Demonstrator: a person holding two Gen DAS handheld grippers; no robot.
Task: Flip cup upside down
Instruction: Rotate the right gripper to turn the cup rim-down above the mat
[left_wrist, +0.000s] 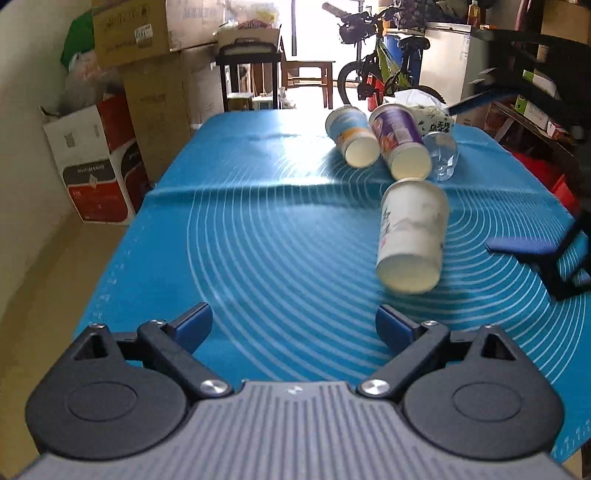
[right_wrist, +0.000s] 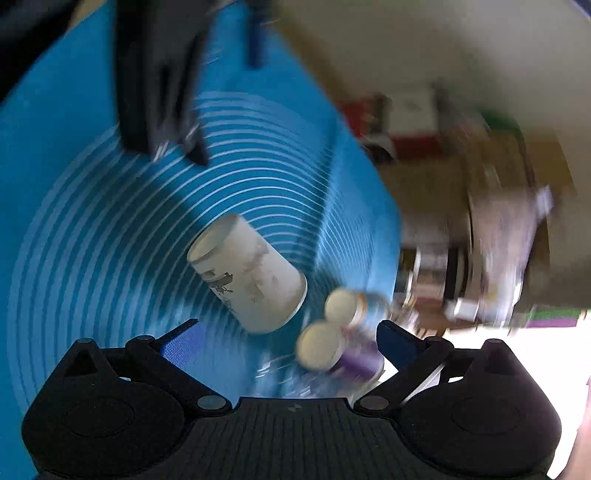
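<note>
Left wrist view: white cup (left_wrist: 412, 234) tipped mid-mat, ungripped; left gripper (left_wrist: 294, 326) and right gripper (right_wrist: 288, 338) both spread, empty; cup may roll toward far cups (left_wrist: 380, 138)

The white cup (left_wrist: 412, 236) was smeared by motion blur. The right tongs (left_wrist: 546, 254) were cut off by the frame edge. The purple cup (right_wrist: 343, 350) was blurred; boxes (right_wrist: 498, 192) could not be made out.

Left wrist view looks low along the blue mat (left_wrist: 240, 221); right wrist view looks down, tilted, sharing the white cup (left_wrist: 412, 236)
</note>
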